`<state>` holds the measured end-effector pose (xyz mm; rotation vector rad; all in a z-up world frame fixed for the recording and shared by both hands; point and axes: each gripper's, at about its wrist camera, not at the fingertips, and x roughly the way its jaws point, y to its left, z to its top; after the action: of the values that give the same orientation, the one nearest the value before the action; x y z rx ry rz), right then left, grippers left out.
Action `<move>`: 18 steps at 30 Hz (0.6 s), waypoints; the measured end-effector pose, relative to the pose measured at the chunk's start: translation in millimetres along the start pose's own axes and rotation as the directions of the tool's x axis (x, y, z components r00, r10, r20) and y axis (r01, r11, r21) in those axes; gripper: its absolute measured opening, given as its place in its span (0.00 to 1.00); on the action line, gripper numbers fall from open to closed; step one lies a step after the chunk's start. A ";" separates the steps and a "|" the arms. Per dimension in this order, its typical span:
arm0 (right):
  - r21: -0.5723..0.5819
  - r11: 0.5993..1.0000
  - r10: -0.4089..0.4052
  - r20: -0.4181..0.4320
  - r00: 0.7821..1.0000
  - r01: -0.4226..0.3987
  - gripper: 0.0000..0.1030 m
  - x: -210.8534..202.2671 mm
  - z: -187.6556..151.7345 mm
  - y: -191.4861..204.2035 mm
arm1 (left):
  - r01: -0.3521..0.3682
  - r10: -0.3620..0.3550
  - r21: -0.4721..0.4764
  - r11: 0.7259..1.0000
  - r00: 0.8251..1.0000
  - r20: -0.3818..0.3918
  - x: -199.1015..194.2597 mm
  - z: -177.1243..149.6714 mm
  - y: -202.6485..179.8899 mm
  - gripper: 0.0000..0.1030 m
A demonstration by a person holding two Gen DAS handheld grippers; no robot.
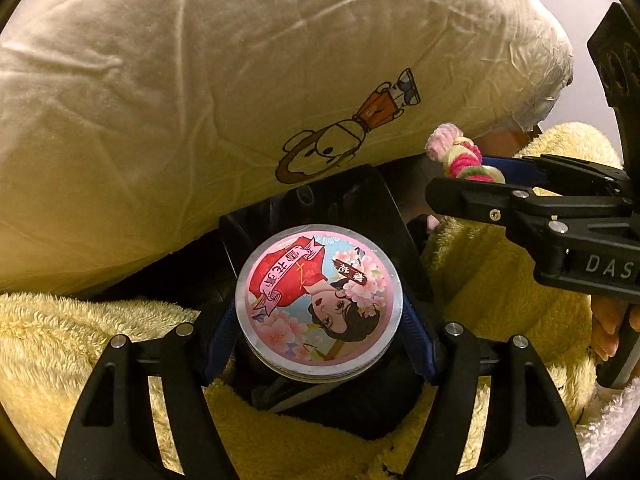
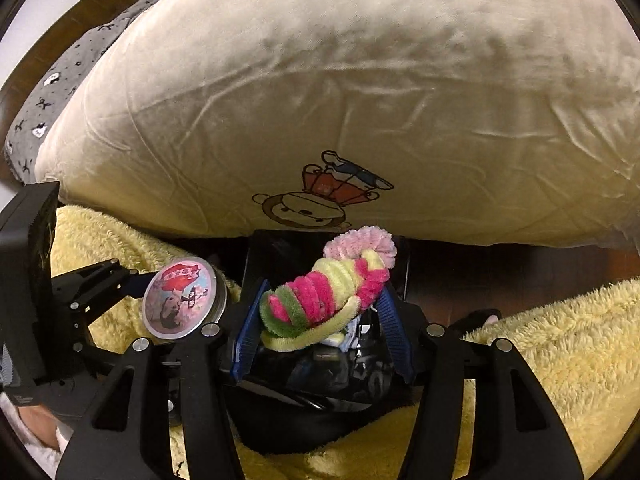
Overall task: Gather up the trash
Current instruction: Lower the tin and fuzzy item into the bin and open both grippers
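Observation:
My left gripper (image 1: pixel 318 304) is shut on a round tin (image 1: pixel 318 304) with a pink painted lid showing a woman and blossoms. It holds the tin above a black bin (image 1: pixel 352 204). The tin also shows in the right wrist view (image 2: pixel 182 298). My right gripper (image 2: pixel 322 312) is shut on a bundle of fuzzy hair ties (image 2: pixel 332 288), pink, green and pale yellow, held over the same black bin (image 2: pixel 320 392). The right gripper with the hair ties (image 1: pixel 460 156) enters the left wrist view from the right.
A large cream pillow (image 1: pixel 200 92) with a cartoon monkey print lies just behind the bin. A fluffy yellow blanket (image 2: pixel 552 352) surrounds the bin on both sides. A grey patterned pillow (image 2: pixel 68 76) and a dark wooden headboard (image 2: pixel 76 20) are at the far left.

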<state>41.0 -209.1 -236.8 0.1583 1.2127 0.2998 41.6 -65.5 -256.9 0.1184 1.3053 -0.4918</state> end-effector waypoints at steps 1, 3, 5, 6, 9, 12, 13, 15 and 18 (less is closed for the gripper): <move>-0.004 1.000 0.004 -0.002 1.000 -0.004 0.55 0.0 0.1 0.8 | -0.001 0.001 -0.001 1.000 1.000 -0.004 0.6 1.6 0.7 0.65; -0.003 1.000 0.004 0.000 1.000 -0.004 0.57 0.5 3.4 -0.3 | -0.004 0.004 -0.007 1.000 1.000 -0.011 1.2 1.8 1.5 0.66; 0.005 1.000 0.003 0.010 1.000 -0.003 0.65 -2.3 4.4 -2.7 | -0.010 0.010 -0.012 1.000 1.000 -0.007 2.5 6.4 0.0 0.70; 0.012 1.000 0.001 0.017 1.000 -0.002 0.69 -4.8 5.3 -4.7 | -0.013 0.013 -0.012 1.000 1.000 -0.001 -0.5 7.5 -0.1 0.72; 0.029 1.000 -0.001 0.033 0.999 0.000 0.73 -12.4 7.7 -10.0 | -0.020 0.020 -0.010 1.000 1.000 0.018 -5.6 8.2 1.3 0.76; 0.042 0.999 -0.008 0.054 0.999 0.006 0.76 -21.2 10.9 -16.3 | -0.037 0.038 -0.010 0.999 0.998 0.049 -18.5 7.7 6.8 0.79; 0.047 0.999 -0.011 0.064 0.998 0.008 0.77 -25.2 11.7 -17.8 | -0.041 0.042 -0.014 0.999 0.997 0.061 -22.3 8.6 8.5 0.80; 0.053 0.998 -0.018 0.080 0.997 0.014 0.80 -29.2 13.0 -18.7 | -0.050 0.051 -0.020 0.999 0.995 0.085 -32.0 9.3 12.3 0.81; 0.055 0.998 -0.026 0.108 0.994 0.020 0.82 -39.7 18.2 -19.0 | -0.062 0.065 -0.030 0.998 0.990 0.128 -49.6 13.2 16.8 0.81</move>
<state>48.2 -238.7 -200.2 0.2049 1.1147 0.2356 51.6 -41.3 -209.6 0.1047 1.1778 -0.4209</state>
